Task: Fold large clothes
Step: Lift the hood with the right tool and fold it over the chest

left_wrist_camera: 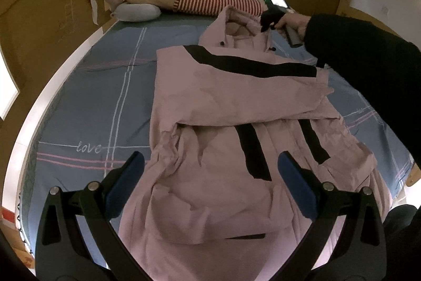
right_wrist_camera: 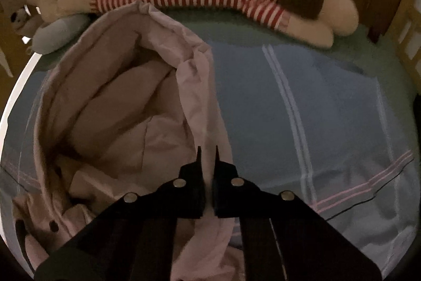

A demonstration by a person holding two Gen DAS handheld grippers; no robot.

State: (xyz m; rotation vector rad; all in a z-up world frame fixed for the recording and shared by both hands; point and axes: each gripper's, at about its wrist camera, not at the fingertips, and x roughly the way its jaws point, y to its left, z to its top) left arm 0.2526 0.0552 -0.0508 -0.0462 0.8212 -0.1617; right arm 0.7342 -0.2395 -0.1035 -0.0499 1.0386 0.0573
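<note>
Pink jacket [left_wrist_camera: 223, 107] lies on the bed [left_wrist_camera: 92, 96], sleeves already folded across. Right gripper [right_wrist_camera: 208, 149] pinches the hood [right_wrist_camera: 147, 65] rim; left gripper [left_wrist_camera: 210, 167] hovers wide open, empty. Hood and bottom folds remain, I'd guess.

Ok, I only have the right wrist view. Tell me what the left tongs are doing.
Observer: The left tongs are open, hovering above the lower part of the pink jacket, gripping nothing.
Operator: Give me the sleeves.
Observer: One sleeve with a black stripe is folded across the chest.
Operator: Now confirm where my tongs sit on the garment.
Observer: The right tongs are at the hood, at the far end of the jacket, near the striped plush toy.
</note>
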